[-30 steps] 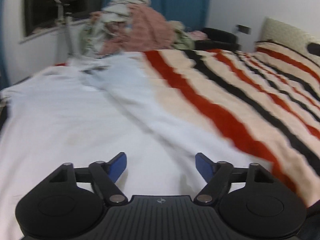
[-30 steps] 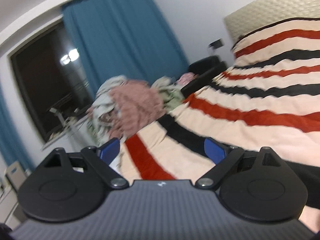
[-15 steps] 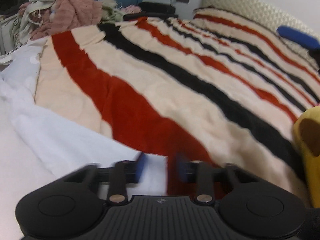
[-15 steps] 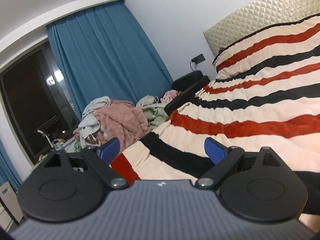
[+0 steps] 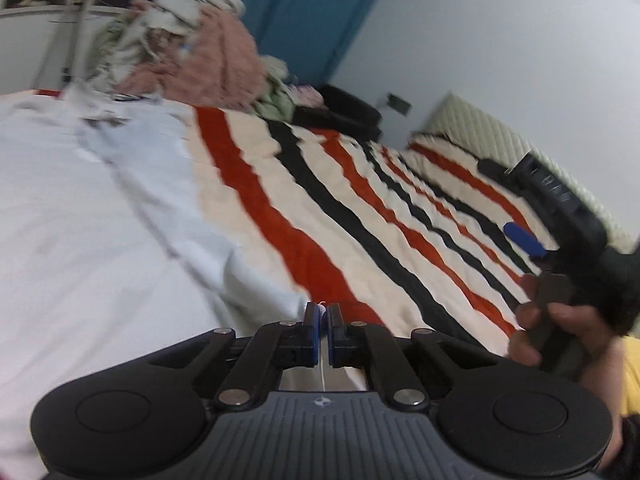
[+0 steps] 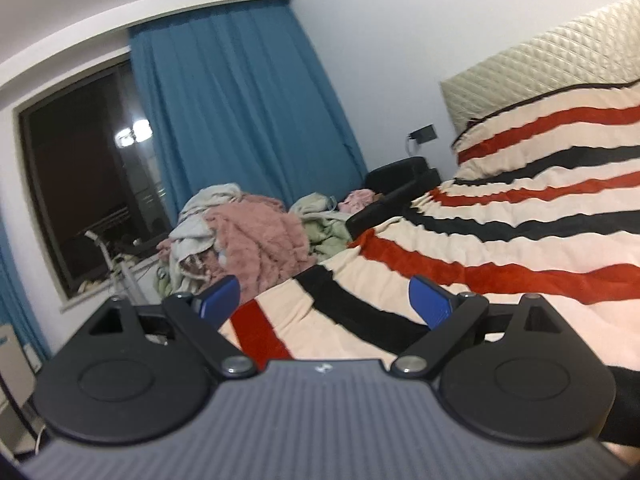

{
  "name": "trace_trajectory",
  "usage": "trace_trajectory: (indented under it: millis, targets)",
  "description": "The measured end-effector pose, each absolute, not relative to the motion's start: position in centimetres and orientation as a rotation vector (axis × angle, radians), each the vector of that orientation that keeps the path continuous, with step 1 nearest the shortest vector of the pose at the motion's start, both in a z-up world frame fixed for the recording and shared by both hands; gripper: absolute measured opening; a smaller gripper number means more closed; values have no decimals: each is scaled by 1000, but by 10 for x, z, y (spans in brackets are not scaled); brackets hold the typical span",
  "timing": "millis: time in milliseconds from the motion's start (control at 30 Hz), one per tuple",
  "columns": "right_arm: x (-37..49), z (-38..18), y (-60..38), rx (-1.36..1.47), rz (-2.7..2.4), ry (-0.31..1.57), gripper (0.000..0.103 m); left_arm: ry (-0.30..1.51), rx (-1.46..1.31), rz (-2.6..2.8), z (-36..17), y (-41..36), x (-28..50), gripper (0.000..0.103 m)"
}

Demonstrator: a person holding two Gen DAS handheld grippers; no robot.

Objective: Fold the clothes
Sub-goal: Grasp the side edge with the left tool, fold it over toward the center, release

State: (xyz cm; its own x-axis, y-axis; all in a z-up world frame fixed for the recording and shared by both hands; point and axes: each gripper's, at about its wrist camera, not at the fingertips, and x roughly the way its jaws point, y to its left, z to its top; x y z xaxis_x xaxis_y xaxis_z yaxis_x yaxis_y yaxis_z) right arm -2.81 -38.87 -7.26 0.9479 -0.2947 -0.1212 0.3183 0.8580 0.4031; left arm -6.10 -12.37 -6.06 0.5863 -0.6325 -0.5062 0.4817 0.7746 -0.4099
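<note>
White garment (image 5: 100, 220) edge pinched in left hand-held gripper (image 5: 323, 316) | right hand-held gripper (image 6: 324, 298) wide, empty

This was a home bedroom: a bed under a red, black and cream striped blanket (image 6: 520, 240), a quilted headboard (image 6: 540, 60) upper right, blue curtains (image 6: 240, 120), and heaped laundry (image 6: 248, 236) centre left.
</note>
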Motion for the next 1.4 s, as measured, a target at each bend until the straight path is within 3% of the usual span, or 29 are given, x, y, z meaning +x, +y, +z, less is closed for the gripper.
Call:
trace_trajectory:
  millis: [167,333,500,567,700,800,900,967,1000,1033,1333,1367,1400]
  targets:
    - [-23,-71,-373,399,-291,106,93,763,-374,-552,-65,-60,-95,4]
    - [-16,-74,-357,382,-229,168,93,890,-282,-390,-76,-34,-107,2]
    - [-9,-79,-344,369,-158,238,93,896,-247,-340,-78,-26,-102,3]
    - [-5,-81,-341,380,-128,265,93,893,-265,-337,-78,-23,-99,10]
    - [-3,-83,-337,385,-100,290,93,892,-323,-322,-84,-20,-90,52]
    - [-3,-85,-337,387,-89,300,93,942,-364,-339,-94,-24,-77,61]
    - [-2,-85,-336,389,-81,308,93,1027,-323,-337,-106,-34,-64,56]
    - [-2,-85,-336,388,-75,315,93,1047,-304,-345,-110,-37,-62,40]
    - [-1,-85,-335,387,-72,319,93,1046,-298,-350,-110,-38,-63,14]
    - [-1,-85,-335,384,-68,323,93,1045,-293,-354,-109,-38,-64,5]
    - [2,-86,-322,342,-10,353,93,900,-85,-290,-103,-51,-98,6]
    - [2,-86,-321,337,-5,354,93,880,-80,-293,-100,-52,-100,9]
    - [1,-85,-321,334,-1,352,93,863,-74,-294,-96,-53,-102,19]
